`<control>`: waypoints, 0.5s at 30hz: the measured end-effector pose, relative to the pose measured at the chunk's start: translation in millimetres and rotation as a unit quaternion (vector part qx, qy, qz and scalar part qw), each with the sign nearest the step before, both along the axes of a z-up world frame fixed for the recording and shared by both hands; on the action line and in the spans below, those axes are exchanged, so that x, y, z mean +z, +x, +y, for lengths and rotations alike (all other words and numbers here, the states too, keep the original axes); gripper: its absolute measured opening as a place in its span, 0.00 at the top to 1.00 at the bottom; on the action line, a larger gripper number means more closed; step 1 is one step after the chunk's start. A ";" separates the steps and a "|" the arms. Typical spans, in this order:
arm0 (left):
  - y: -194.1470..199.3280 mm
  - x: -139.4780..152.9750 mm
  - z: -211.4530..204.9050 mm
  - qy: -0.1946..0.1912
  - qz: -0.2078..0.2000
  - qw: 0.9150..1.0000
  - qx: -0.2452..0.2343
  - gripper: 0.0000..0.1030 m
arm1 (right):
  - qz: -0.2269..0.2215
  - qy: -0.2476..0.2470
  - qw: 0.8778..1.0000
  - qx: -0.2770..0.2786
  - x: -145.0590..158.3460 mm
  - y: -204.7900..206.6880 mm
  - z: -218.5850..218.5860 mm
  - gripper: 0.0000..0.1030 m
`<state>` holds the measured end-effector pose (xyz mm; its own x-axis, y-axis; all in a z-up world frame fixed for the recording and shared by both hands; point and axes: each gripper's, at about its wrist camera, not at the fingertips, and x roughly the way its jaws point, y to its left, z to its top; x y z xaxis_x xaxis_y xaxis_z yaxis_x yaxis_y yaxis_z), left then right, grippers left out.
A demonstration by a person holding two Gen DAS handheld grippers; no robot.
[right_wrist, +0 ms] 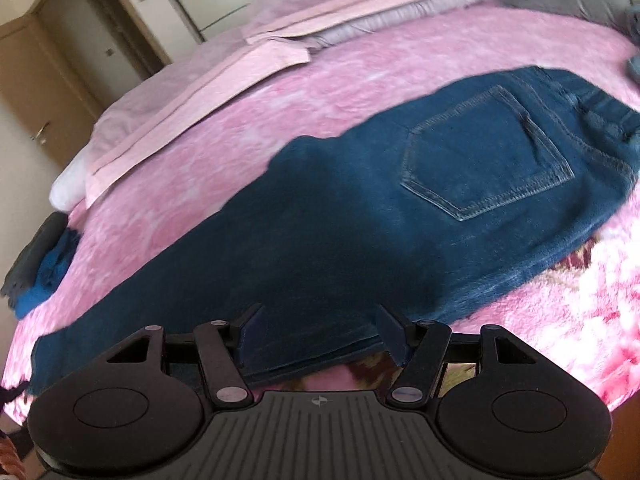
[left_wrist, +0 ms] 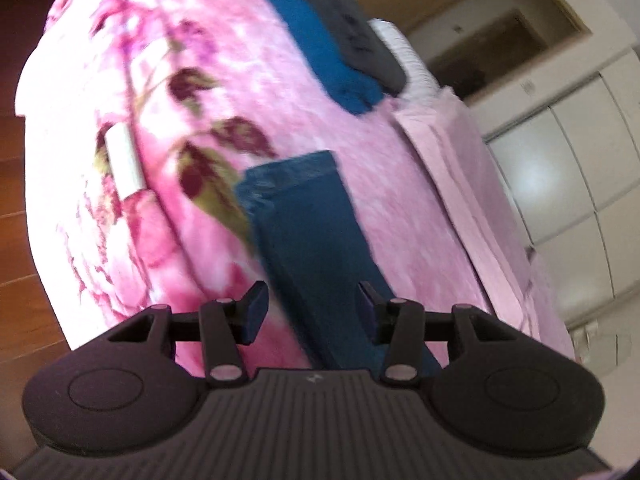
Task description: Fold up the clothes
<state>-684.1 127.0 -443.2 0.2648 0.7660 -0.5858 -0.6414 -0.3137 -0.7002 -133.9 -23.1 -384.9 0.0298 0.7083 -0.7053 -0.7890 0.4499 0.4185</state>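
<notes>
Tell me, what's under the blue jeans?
The jeans lie flat on a fluffy pink blanket with dark flowers, which covers the bed. The blanket shows all around them. Whatever is directly beneath the denim is covered, so I cannot see it.

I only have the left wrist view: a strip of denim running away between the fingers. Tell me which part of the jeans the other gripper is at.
Observer: The right gripper hangs open over the near edge of the jeans, around the thigh, below the seat.
Operator: Say which side faces up.
Observer: The back: a stitched rear pocket shows, with the waistband at the far right of that view.
Operator: Report whether the legs are stacked.
Observer: At the near edge by the right gripper, layered denim edges show, so they appear folded one over the other.
Operator: Tell me what lies beyond the jeans there.
Observer: Folded pink bedding along the far side of the bed.
</notes>
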 end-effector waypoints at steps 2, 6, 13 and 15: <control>-3.4 -7.4 4.2 0.005 -0.004 1.000 0.008 0.60 | 0.001 -0.005 1.000 -0.001 -2.2 2.1 3.8 0.38; -3.7 -12.4 12.3 0.025 -0.004 1.000 0.011 0.60 | -0.014 -0.011 1.000 0.003 -4.3 0.5 9.5 0.38; 12.5 -17.3 16.2 0.053 0.039 0.998 0.005 0.58 | -0.023 -0.014 1.000 0.001 -14.6 -1.5 21.8 0.38; 18.1 -14.6 16.6 0.054 0.068 0.996 0.000 0.62 | -0.020 -0.011 1.000 -0.002 -16.5 -0.1 21.3 0.38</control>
